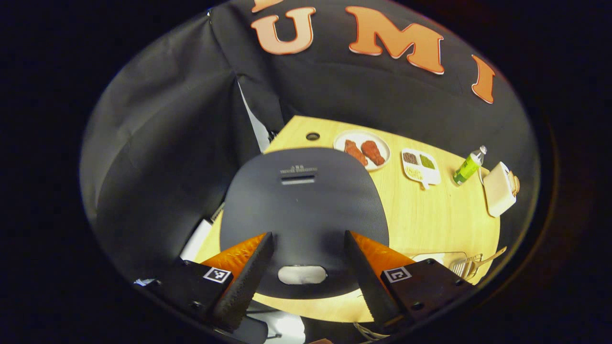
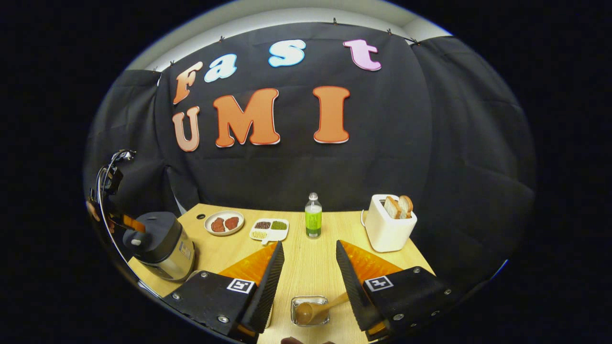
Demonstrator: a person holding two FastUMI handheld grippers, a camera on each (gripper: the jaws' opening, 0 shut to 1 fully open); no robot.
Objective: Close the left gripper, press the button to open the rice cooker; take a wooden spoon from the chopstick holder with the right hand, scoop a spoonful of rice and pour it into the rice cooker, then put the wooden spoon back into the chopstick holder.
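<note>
The rice cooker (image 1: 306, 205) lies right under my left gripper (image 1: 307, 236), dark lid up. Its pale button (image 1: 302, 274) shows at the lid's near edge, between the fingers and below their tips. The jaws stand wide apart and hold nothing. In the right gripper view the cooker (image 2: 162, 246) stands at the table's left end, with the left gripper (image 2: 131, 228) just above its lid. My right gripper (image 2: 309, 244) is open over the table's front. Below it, a wooden spoon (image 2: 315, 308) rests with its bowl in a small clear container (image 2: 310, 310). A wire holder (image 1: 463, 267) with a wooden handle (image 1: 492, 255) stands right of the cooker.
Along the back of the wooden table (image 2: 311, 267) stand a plate of meat (image 2: 224, 223), a divided dish (image 2: 269, 229), a green bottle (image 2: 313, 216) and a white toaster with bread (image 2: 388, 224). Black cloth walls close in behind and to the left.
</note>
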